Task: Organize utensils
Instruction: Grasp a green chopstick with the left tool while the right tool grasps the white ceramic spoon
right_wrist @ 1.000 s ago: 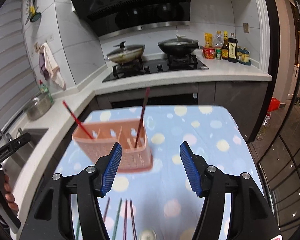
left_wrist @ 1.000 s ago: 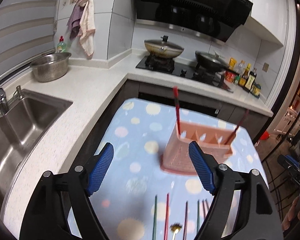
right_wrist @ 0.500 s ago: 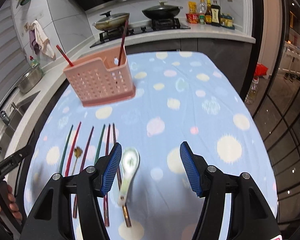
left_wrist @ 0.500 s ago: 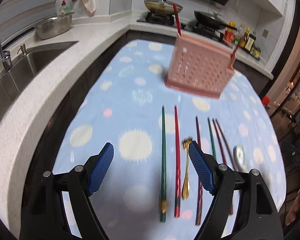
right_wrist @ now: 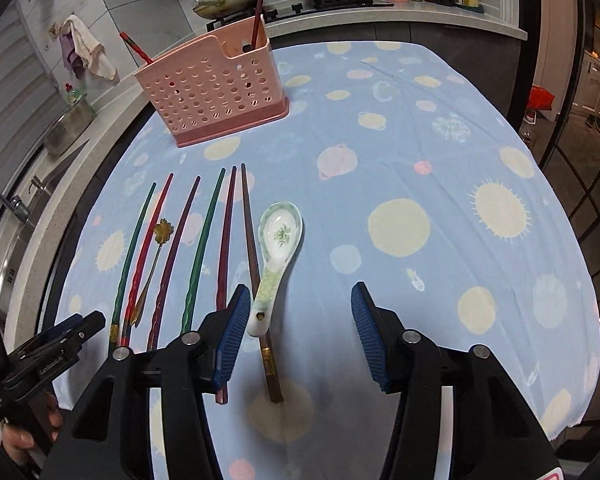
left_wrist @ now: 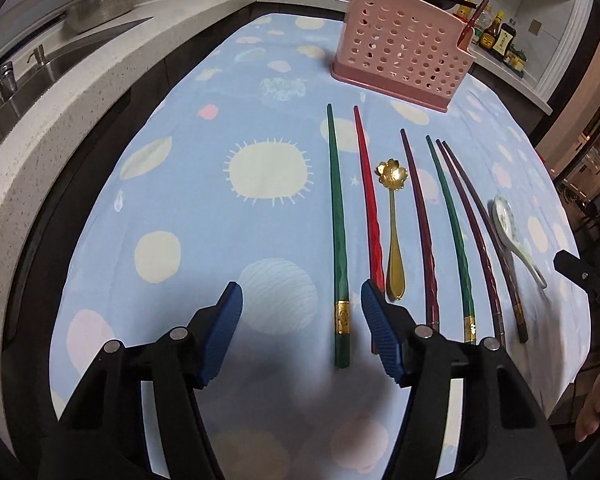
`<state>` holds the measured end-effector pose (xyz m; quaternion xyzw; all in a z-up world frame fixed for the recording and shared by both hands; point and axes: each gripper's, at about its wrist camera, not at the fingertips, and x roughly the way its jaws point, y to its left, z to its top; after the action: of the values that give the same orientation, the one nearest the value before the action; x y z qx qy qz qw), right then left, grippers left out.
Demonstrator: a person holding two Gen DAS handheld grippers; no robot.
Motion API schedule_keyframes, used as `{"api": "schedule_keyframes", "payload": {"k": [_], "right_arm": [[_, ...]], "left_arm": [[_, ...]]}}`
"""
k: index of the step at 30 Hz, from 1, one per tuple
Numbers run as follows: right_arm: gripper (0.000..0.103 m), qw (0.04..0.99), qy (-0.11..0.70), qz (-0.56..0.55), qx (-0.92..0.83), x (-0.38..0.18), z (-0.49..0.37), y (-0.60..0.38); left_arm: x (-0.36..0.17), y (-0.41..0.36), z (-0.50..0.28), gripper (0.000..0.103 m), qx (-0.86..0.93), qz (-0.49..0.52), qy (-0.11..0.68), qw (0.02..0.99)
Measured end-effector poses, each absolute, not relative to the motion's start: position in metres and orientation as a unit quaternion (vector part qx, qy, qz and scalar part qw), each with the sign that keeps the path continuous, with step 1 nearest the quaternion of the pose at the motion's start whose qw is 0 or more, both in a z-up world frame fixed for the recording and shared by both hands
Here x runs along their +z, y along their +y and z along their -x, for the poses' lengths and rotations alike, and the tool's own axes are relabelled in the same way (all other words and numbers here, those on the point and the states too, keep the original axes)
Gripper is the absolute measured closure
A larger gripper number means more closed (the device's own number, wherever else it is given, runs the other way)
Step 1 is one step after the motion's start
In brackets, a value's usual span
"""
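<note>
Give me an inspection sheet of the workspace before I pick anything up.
Surface: blue dotted tablecloth, flat.
Job's things: pink caddy upright, two chopsticks in it; six chopsticks, gold spoon and ceramic spoon lying in a row.
Clutter: nothing seen on the cloth.
Grippers: left gripper closing, green chopstick between jaws, untouched; right gripper closing, ceramic spoon's handle and brown chopstick between jaws, untouched.
Cables: nothing seen.
Surroundings: sink, stove with pans, sauce bottles.
</note>
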<state>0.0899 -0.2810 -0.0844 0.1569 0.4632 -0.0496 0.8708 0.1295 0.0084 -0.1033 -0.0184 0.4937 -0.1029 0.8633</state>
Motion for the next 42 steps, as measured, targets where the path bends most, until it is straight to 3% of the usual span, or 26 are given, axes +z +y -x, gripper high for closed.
{"api": "schedule_keyframes", "payload": {"k": [4, 32, 42], "right_arm": [[0.076, 0.86, 0.475, -0.18, -0.04, -0.096, -0.101, -0.282], [0.083, 0.846, 0.499, -0.185, -0.022, -0.118, -0.121, -0.268], [0.094, 0.84, 0.502, -0.202, -0.033, -0.125, -0.114, -0.283]], "left_arm": [[-0.107, 0.01, -0.13, 0.052, -0.104, 0.02, 0.499, 0.86], [-0.116, 0.001, -0.126, 0.053, -0.108, 0.001, 0.5, 0.86], [-0.117, 0.002, -0.125, 0.06, -0.107, 0.003, 0.498, 0.861]]}}
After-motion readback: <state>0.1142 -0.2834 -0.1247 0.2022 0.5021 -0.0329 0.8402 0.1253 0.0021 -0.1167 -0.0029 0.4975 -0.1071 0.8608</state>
